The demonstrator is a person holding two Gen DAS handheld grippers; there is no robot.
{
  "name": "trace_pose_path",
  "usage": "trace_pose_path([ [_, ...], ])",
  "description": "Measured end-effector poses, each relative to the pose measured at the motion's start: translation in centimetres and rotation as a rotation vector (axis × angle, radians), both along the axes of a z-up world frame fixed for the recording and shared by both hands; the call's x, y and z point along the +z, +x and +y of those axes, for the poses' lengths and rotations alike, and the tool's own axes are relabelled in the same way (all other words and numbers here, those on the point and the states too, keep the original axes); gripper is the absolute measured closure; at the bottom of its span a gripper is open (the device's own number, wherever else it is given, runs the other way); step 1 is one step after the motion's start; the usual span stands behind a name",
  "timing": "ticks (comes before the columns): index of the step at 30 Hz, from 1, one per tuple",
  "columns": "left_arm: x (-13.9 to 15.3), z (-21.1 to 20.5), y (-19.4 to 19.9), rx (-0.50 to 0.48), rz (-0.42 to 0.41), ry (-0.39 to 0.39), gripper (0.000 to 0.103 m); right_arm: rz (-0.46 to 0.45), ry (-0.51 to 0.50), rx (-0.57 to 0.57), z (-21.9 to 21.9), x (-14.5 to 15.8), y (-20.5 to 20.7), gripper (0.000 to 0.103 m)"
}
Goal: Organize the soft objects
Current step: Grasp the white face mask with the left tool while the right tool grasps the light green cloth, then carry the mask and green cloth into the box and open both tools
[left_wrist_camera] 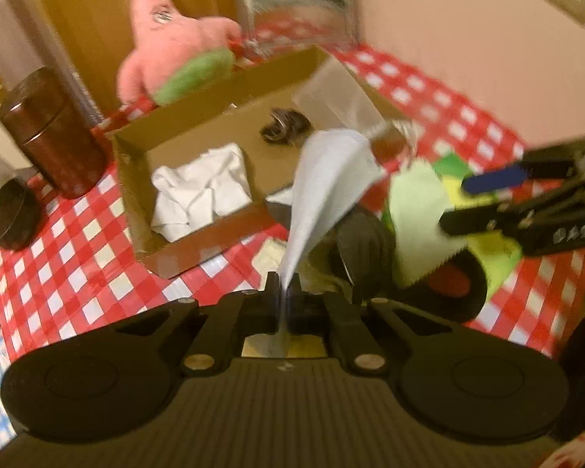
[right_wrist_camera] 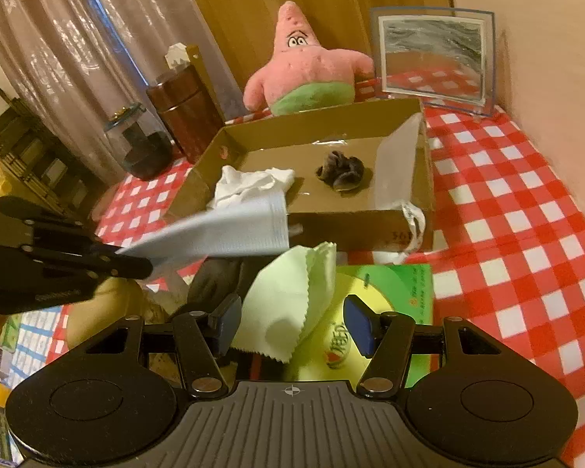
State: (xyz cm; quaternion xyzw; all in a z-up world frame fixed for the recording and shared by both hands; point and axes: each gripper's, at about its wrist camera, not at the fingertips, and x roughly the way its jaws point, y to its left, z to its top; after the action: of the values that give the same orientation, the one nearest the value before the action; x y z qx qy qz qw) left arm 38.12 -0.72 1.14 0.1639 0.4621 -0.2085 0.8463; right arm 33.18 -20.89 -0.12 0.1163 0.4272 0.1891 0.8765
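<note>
Both wrist views look steeply down, close, sharing the cardboard box (left_wrist_camera: 199,241) (right_wrist_camera: 331,230)

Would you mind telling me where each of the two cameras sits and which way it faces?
Left wrist: on the left gripper, looking down along shut fingers pinching a pale blue cloth; the right gripper shows at right.
Right wrist: on the right gripper, jaws open around a light green cloth; the left gripper shows at left.
Shared: cardboard box, pink plush star, checked tablecloth.
</note>
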Motion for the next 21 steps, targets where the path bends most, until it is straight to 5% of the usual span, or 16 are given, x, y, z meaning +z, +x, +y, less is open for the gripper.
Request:
trace_pose_path([
  [5, 1.6, 1.5, -0.8, 0.076, -0.043, -0.068, 0.101, 0.004, -0.004, 0.008, 0.7, -0.5, 1.0, 0.044],
  [12, 3.1, 2.7, -2.0, 0.123, -0.078, -0.115, 0.101, 0.006, -0.051, 0.020, 1.7, -1.4, 1.5, 0.102],
  [21, 3.9, 3.0, -4.1, 0.160, -0.085, -0.162, 0.102, -0.120, -0.029, 0.050, 2.1, 2.4, -0.8, 0.102],
])
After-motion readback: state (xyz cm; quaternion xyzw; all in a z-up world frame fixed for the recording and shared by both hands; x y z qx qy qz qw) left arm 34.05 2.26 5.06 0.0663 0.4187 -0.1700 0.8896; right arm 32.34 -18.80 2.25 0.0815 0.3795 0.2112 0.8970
